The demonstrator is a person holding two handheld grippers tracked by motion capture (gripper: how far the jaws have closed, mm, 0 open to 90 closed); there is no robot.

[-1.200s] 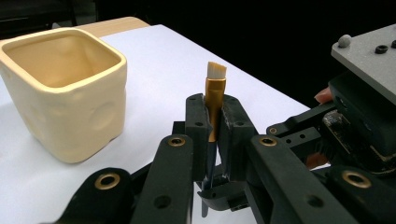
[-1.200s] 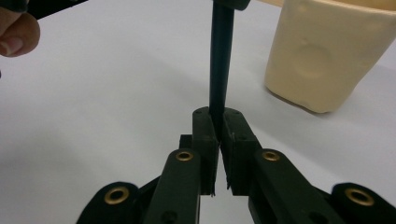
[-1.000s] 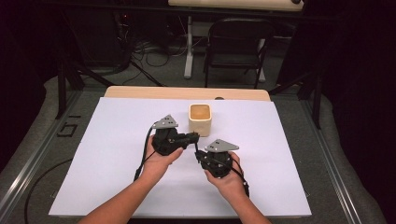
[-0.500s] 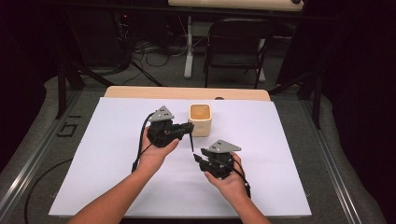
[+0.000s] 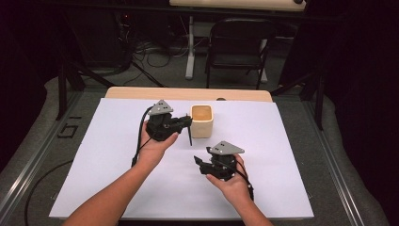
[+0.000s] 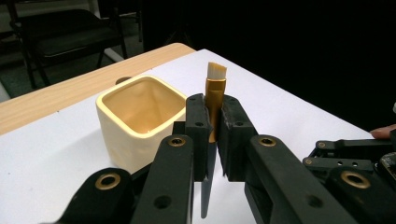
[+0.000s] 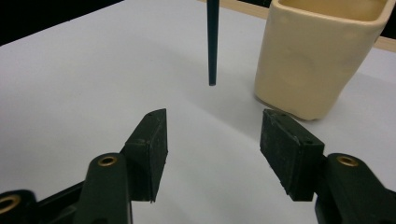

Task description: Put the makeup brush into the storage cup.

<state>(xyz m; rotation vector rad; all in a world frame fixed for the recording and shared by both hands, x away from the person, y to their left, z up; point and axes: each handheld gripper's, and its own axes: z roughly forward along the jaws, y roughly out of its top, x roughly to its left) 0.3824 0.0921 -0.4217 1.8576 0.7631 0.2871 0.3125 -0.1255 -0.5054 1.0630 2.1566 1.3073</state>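
My left gripper (image 5: 187, 124) is shut on a paintbrush (image 6: 215, 91) with a gold ferrule and white bristles. It holds the brush upright, bristles up, and the dark handle (image 5: 189, 137) hangs down just above the white sheet. A cream square cup (image 5: 202, 120) stands right next to it, empty in the left gripper view (image 6: 139, 113). My right gripper (image 5: 199, 165) is nearer the front edge. Its jaws have just been opening and stand wide apart (image 7: 212, 140) with nothing between them. Ahead of them hangs the handle tip (image 7: 212, 56), left of the cup (image 7: 312, 58).
A white sheet (image 5: 291, 155) covers most of the wooden table (image 5: 141, 92). A black chair (image 5: 237, 47) and a table leg stand beyond the far edge. Cables lie on the dark floor to the left.
The right gripper's jaws have opened and let go of the brush handle. The left gripper has lifted the brush and carried it away from the right gripper, toward the cup.
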